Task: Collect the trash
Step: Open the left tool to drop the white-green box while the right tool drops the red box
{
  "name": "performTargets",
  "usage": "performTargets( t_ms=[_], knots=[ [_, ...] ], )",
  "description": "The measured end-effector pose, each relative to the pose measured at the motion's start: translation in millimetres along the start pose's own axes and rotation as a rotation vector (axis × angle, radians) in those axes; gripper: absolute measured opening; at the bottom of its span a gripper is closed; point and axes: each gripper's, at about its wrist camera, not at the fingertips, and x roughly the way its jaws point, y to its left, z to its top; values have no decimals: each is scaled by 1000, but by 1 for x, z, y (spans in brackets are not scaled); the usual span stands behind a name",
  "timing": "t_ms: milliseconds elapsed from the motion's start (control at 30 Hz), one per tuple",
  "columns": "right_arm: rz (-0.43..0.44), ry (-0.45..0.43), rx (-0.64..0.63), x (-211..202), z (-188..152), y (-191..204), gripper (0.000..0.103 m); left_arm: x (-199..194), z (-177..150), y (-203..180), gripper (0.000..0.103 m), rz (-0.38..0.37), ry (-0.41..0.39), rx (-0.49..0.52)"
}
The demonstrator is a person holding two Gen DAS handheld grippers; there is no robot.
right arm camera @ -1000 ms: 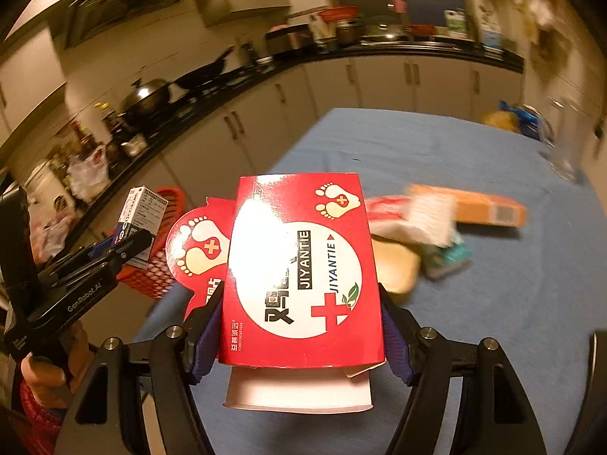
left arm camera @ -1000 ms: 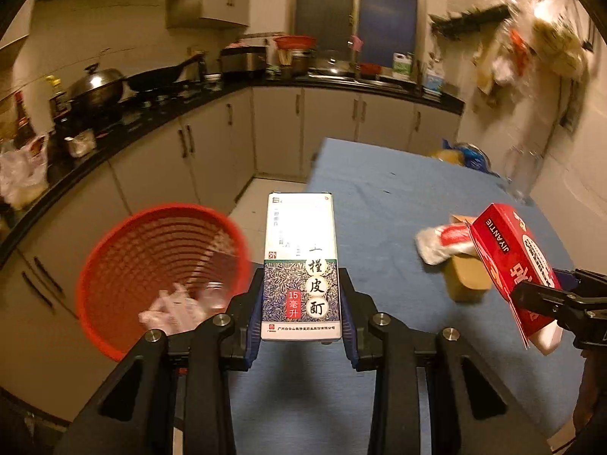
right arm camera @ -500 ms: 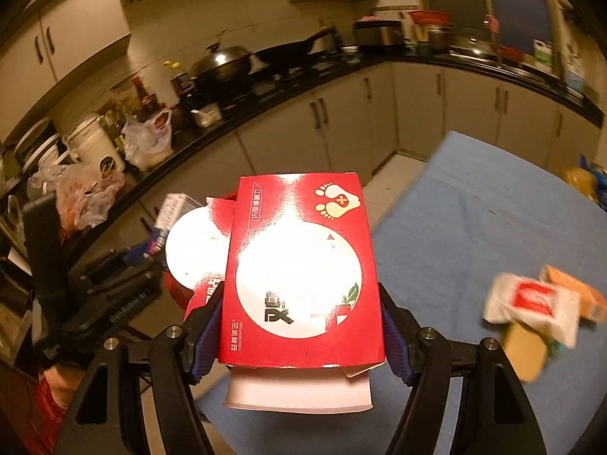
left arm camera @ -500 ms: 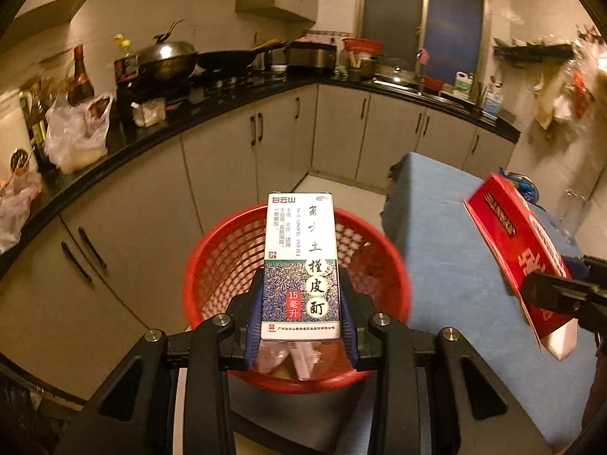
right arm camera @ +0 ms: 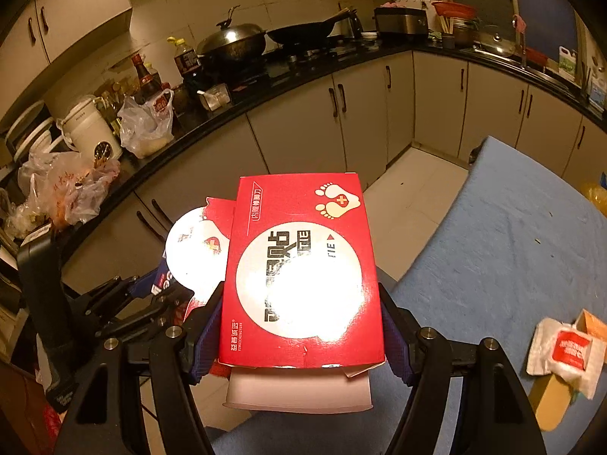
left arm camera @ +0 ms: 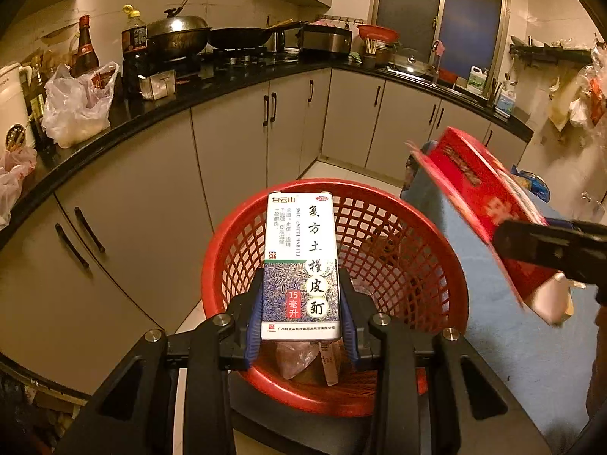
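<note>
Holding a white medicine box [left arm camera: 301,265] clamped in the left gripper [left arm camera: 301,326], lower centre of frame, right above the red mesh basket [left arm camera: 436,265], not yet let go. Gripping a red carton [right arm camera: 303,273] across its width in the right gripper [right arm camera: 299,326], centre of its view, off the basket. Some wrappers already inside the basket. Left on the blue table [right arm camera: 512,227], lower right: a crumpled white packet [right arm camera: 565,352] and a tan box beside it.

Dim kitchen, grey cabinets [left arm camera: 235,140], black countertop [left arm camera: 114,129], dark window [left arm camera: 440,15], tiled floor [right arm camera: 413,185]
</note>
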Motion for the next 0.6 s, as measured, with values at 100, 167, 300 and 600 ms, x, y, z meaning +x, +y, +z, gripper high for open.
performTargets(
  t_ms=[100, 167, 300, 600],
  knots=[
    [-7, 10, -9, 12, 5, 4, 76, 2, -2, 3, 33, -1, -1, 3],
    [-6, 19, -15, 19, 7, 7, 77, 3, -2, 4, 36, -9, 3, 2],
    [-5, 37, -13, 31, 10, 6, 77, 2, -2, 5, 51, -7, -8, 1],
    [11, 47, 18, 41, 16, 3, 77, -10, -3, 14, 51, -10, -27, -38]
  ],
)
